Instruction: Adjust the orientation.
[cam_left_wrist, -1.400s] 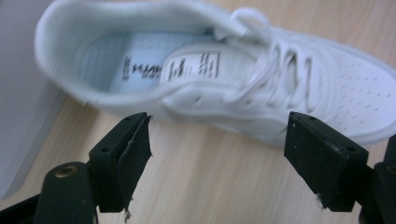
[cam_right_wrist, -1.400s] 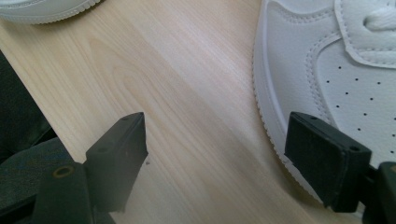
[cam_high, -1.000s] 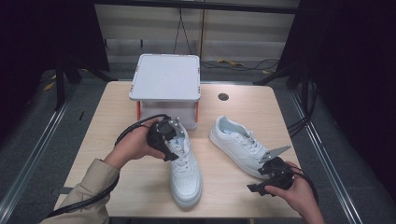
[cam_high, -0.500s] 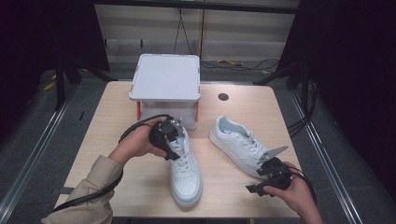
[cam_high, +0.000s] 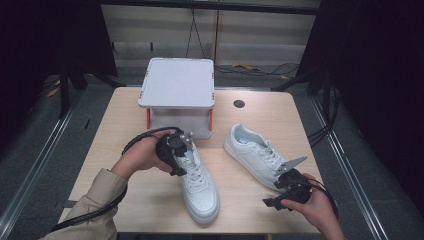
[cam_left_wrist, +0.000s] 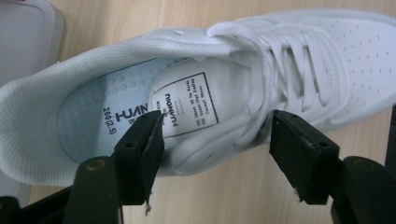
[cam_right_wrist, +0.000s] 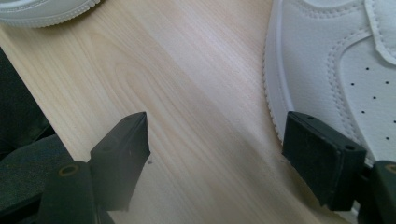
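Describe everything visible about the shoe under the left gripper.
The white sneaker looks like perforated faux leather, with white laces, a pale blue insole and a printed label on the tongue underside. It rests sole-down on the wooden table, toe toward the person, heel near the white box. The left gripper, jaws open, straddles its collar side wall.

high view: above, facing forward-down | gripper views: close along tongs (near tabletop); shared: both sneakers (cam_high: 199, 180)

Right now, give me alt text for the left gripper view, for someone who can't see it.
The left gripper is open, its two black jaws straddling the side wall of a white sneaker on a wooden table; one jaw is inside the opening, over the printed insole.
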